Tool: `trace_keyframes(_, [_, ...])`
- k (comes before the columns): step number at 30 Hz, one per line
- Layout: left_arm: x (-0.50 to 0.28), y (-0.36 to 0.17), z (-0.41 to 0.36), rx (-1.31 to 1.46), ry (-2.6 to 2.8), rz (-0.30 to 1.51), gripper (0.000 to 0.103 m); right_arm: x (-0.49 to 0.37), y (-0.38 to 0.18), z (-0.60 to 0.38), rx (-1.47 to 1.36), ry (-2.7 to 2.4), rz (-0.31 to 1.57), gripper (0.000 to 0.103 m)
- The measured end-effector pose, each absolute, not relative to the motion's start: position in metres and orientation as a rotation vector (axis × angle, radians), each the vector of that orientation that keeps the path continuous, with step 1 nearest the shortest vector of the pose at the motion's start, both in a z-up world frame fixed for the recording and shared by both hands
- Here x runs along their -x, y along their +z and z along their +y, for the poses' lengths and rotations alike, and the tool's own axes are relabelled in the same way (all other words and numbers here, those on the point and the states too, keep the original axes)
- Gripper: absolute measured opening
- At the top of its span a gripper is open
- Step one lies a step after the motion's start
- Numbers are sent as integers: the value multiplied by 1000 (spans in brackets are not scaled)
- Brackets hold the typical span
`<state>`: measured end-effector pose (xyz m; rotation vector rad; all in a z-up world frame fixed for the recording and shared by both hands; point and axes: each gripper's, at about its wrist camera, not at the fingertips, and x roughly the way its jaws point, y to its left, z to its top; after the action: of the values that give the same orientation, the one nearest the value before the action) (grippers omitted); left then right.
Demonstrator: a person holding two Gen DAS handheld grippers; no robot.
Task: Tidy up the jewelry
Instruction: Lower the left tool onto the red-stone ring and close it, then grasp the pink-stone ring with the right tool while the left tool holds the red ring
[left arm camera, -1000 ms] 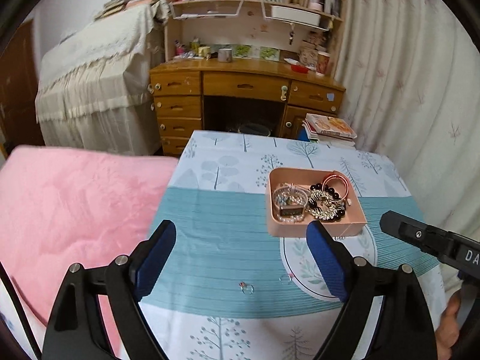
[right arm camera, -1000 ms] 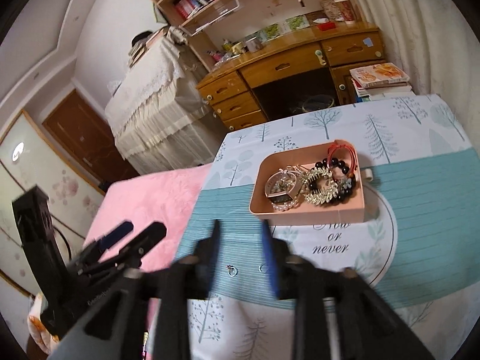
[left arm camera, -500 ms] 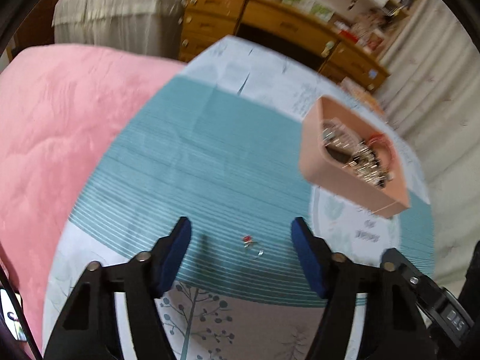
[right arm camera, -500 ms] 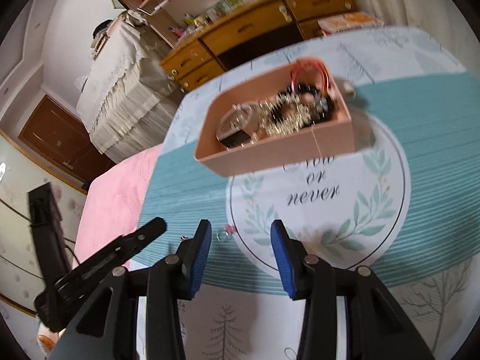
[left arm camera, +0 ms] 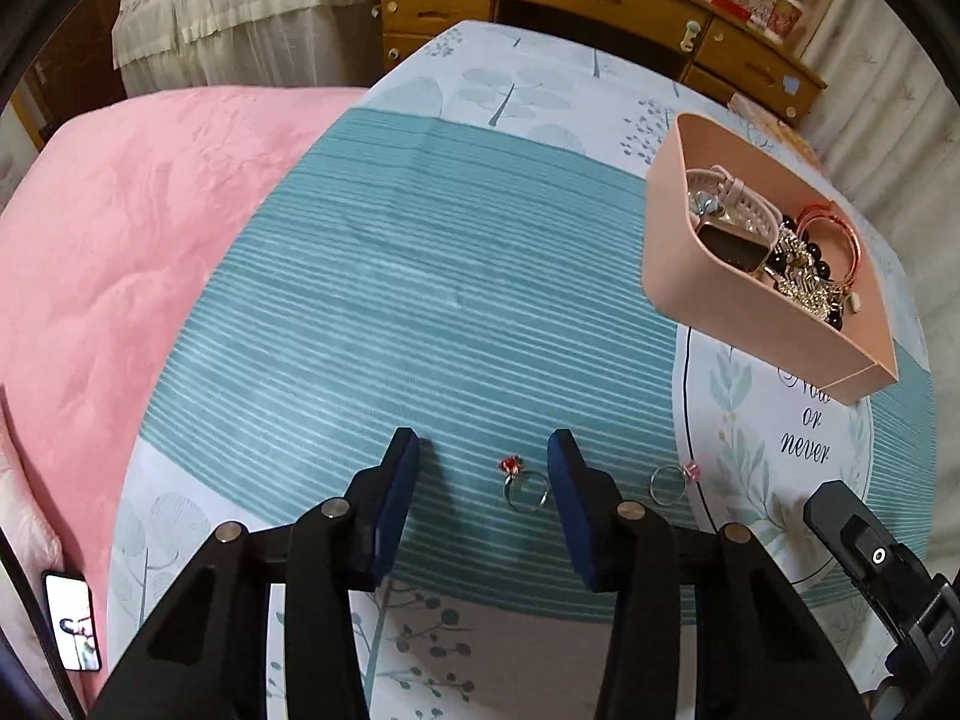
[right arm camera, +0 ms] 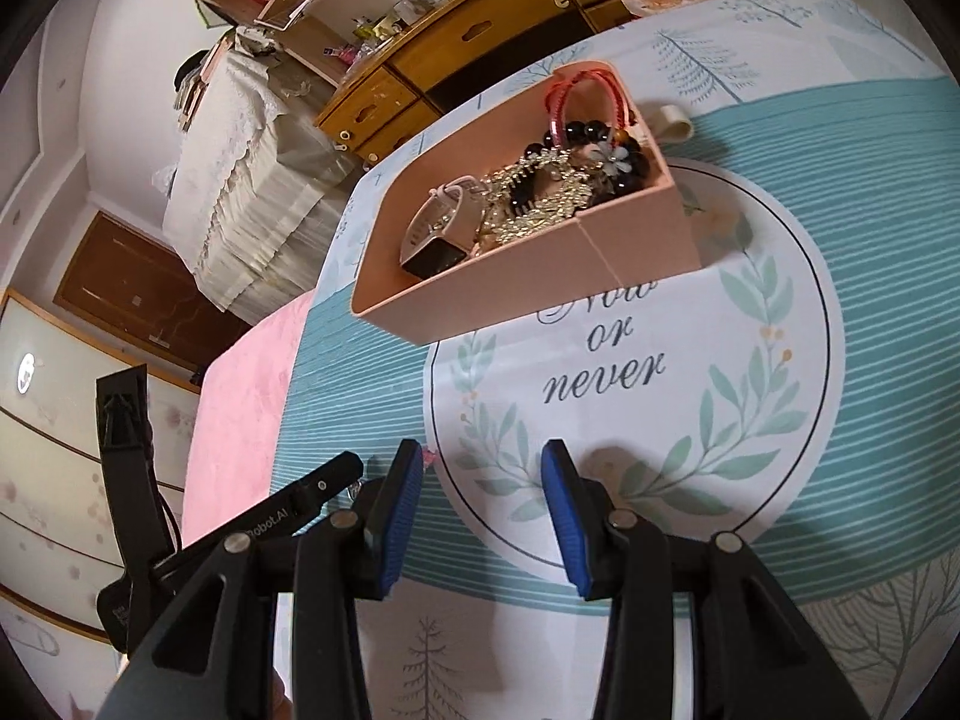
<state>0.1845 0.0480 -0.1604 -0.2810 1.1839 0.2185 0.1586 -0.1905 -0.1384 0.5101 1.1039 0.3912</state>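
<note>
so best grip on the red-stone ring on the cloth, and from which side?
Take the red-stone ring by its band, from straight above. It lies flat on the tablecloth, stone at the far edge. The left gripper is closing with the ring between its jaws, untouched.

Two rings are lying loose on the bench cloth, near each other but apart. The red ring (left arm camera: 523, 483), a silver band with a small red stone, is lying flat on the teal stripes, stone pointing away. The pink ring (left arm camera: 671, 482), a silver band with a pale pink stone, is lying flat at the edge of the white printed circle. The tray (left arm camera: 708, 294), a peach plastic box, is sitting upright well beyond the rings, holding a pink-strapped watch (left arm camera: 729, 228), black beads (left arm camera: 810, 258), gold chain (right arm camera: 540, 204) and a red bangle (left arm camera: 837, 234), all heaped together.
</note>
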Motion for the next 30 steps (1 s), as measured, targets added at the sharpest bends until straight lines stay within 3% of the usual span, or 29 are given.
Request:
trace_keyframes(14, [-190,-155,29,237,277,1255,43,-158,-144,-207,-601,424,1106,42])
trace_keyframes(20, [-190,-153,20,225,263,1248,32,-160,-148,-214,-624,412,1112,42])
trace_keyframes(23, [-188,-152,18,222,255,1243,16,-160,-149,-214,-629,416,1115,42])
trace_keyframes(30, [-182,-152,23,252,217,1205,13,-160,-151,-203,-601,457,1132,42])
